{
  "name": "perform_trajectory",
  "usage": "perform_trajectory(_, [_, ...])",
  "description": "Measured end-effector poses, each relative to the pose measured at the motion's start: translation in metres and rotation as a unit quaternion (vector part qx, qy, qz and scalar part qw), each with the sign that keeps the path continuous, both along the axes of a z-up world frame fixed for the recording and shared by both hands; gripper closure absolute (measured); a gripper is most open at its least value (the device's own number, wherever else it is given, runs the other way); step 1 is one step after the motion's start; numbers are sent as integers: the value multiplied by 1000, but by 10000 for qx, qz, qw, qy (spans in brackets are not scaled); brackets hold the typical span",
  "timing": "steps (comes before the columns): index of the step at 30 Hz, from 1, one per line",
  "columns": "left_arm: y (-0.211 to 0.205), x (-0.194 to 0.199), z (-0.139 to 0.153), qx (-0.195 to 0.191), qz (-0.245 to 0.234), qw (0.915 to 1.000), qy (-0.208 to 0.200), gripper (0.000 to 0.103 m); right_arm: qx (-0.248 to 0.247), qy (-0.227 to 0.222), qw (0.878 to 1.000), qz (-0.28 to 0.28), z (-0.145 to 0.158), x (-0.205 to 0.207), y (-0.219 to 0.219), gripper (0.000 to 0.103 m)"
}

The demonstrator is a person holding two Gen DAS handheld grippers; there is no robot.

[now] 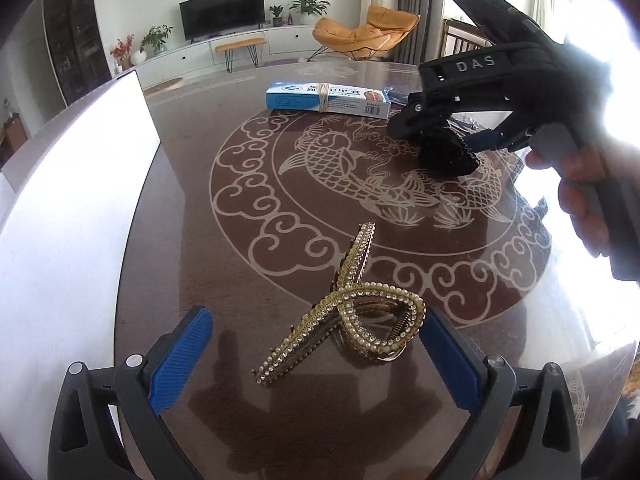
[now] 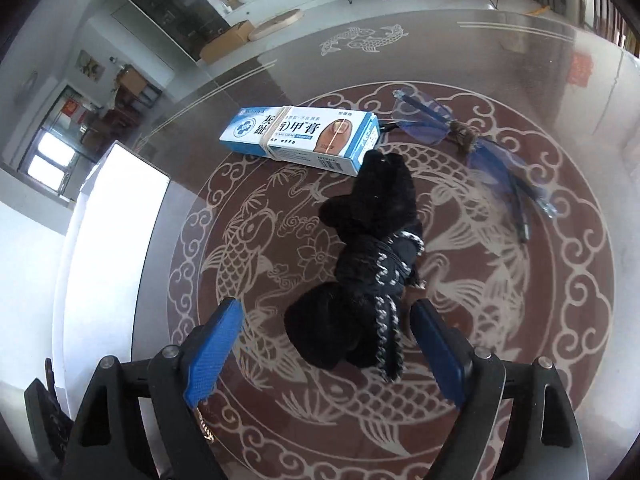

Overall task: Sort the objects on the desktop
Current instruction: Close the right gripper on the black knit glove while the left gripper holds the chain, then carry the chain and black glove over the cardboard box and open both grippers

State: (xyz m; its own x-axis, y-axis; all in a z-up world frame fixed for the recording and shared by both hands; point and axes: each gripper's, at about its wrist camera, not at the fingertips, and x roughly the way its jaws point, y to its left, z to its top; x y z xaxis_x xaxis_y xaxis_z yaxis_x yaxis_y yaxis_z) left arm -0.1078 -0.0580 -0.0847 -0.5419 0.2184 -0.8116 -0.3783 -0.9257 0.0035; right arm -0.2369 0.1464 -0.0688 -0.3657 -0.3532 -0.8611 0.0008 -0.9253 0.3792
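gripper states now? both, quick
Left gripper: open, gold hair clip between its fingers, not gripped.
Right gripper: open around black knit bow, not gripped.

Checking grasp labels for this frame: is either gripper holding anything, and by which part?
Nothing is held. The left gripper stands open around the gold hair clip; the right gripper stands open around the black knitted item. Neither gripper's pads press on anything.

Black knitted bundle (image 2: 372, 280) between spread fingers (image 2: 214, 348), boxed cream (image 2: 300, 140), glasses (image 2: 472, 140)

Bright window glare washes out the person's hand (image 1: 592, 184). The black woolly knitted toy (image 1: 448, 148) is half hidden under the right gripper (image 1: 452, 136).
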Motion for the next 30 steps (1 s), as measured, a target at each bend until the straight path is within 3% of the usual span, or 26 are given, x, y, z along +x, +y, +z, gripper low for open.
perform_trajectory(2, [4, -2, -2, 83, -138, 9999, 17, 27, 364, 69, 9993, 69, 0, -4, -13, 30])
perform_trajectory(3, [6, -1, -1, 38, -153, 9998, 91, 39, 554, 141, 9983, 119, 1, -2, -17, 50])
perform_trajectory(4, [8, -1, 0, -32, -137, 9998, 156, 39, 595, 182, 9979, 202, 1, 1, -18, 65])
perform_trajectory(6, [6, 2, 4, 110, -144, 9996, 215, 40, 707, 275, 9967, 283, 1, 12, -13, 66])
perform_trajectory(8, [3, 11, 10, 207, -49, 9992, 333, 49, 730, 353, 9961, 361, 4, 27, -3, 66])
perform_trajectory(9, [0, 15, 13, 295, -4, 9990, 347, 59, 736, 400, 9956, 420, 6, 37, 3, 66])
perform_trajectory(10, [-2, 20, 17, 353, 61, 9987, 374, 62, 675, 442, 9955, 500, 8, 47, 10, 67])
perform_trajectory(17, [-28, 46, 37, 861, 559, 9929, 606, 62, 652, 621, 9898, 1101, 32, 104, 19, 67])
perform_trajectory(21, [-49, 72, 73, 1258, 804, 9848, 886, 62, 533, 774, 9882, 1207, 48, 125, 12, 67])
perform_trajectory(25, [-90, 101, 127, 1601, 1104, 9717, 1342, 62, 268, 1088, 9808, 1598, 85, 134, -31, 67])
perform_trajectory(30, [-180, 107, 158, 1421, 1786, 9640, 1366, 62, -283, 1494, 9557, 2522, 139, 145, -135, 67])
